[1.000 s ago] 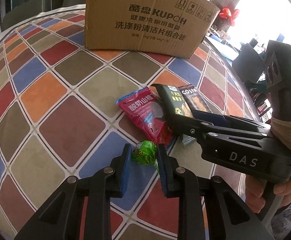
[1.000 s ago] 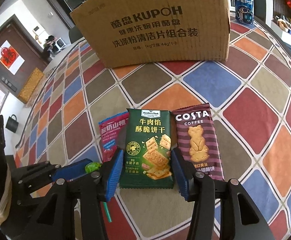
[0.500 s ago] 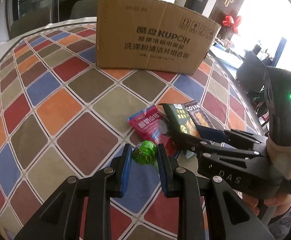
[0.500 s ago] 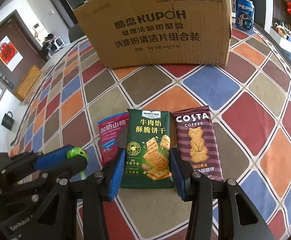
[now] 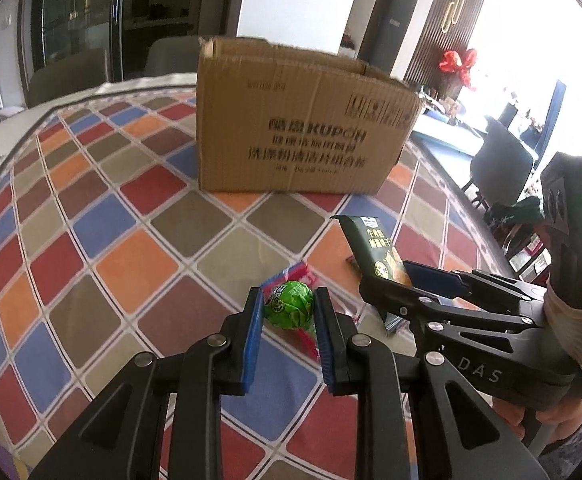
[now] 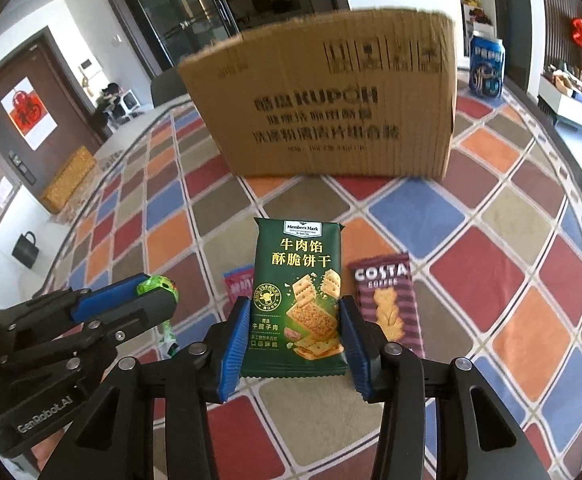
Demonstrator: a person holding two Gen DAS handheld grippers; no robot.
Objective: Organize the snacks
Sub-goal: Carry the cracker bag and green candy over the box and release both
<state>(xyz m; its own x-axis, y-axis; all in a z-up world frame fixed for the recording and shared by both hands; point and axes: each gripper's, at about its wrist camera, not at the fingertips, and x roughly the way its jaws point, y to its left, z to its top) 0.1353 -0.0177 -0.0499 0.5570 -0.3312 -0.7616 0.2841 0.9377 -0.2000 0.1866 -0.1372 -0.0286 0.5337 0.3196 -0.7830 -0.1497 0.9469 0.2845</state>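
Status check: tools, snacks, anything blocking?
Left tool shut on green lollipop. Right tool shut on green cracker pack. Path to cardboard box clear.

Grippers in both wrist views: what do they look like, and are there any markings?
Both are black linkage frames with silver pivot bolts and blue ribbed pads. The right gripper reads "DAS", with a green light and beige tape on its handle. The left gripper reads "GenRobot.AI".

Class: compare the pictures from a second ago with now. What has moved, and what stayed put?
Both grippers rose: the left gripper lifted the green lollipop, the right gripper, closing slightly, lifted the green cracker packet. The Costa packet, red packet and cardboard box stayed.
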